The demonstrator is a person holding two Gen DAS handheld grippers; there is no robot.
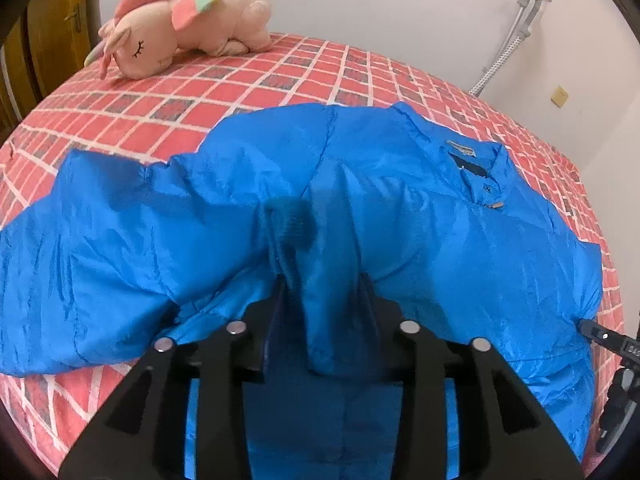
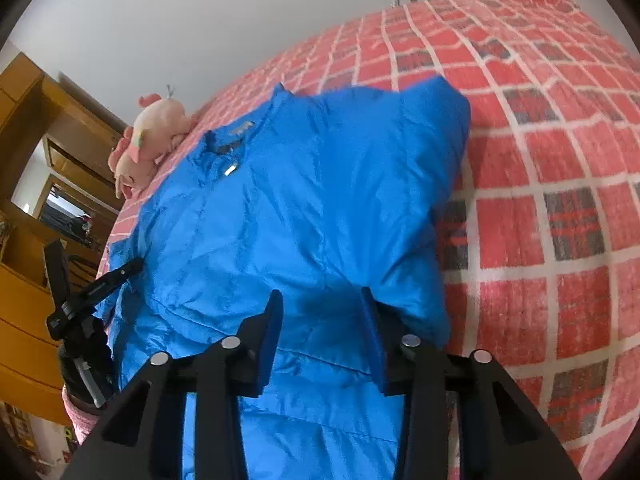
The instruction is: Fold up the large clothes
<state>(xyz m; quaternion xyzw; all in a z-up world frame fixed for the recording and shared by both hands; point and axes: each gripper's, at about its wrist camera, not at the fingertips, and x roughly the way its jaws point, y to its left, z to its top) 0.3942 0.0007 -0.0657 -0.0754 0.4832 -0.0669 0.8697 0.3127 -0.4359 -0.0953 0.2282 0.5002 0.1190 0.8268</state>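
Note:
A large shiny blue jacket (image 1: 400,208) lies spread on the bed, collar and snap tab (image 1: 480,184) toward the right. In the left wrist view a raised fold of the jacket runs between my left gripper's (image 1: 324,284) fingers, which stand a little apart around it. In the right wrist view the jacket (image 2: 300,208) lies under my right gripper (image 2: 322,300), whose jaws stand apart over the fabric with cloth between them. A sleeve is folded over at the jacket's right side (image 2: 432,128). The right gripper's tip (image 1: 600,336) shows at the jacket's right edge.
The bed has a red plaid cover (image 1: 248,92) (image 2: 560,160). A pink plush unicorn (image 1: 188,24) (image 2: 152,136) lies at the far side by the white wall. Wooden cabinets (image 2: 28,184) stand beyond the bed. A grey hose (image 1: 508,40) hangs on the wall.

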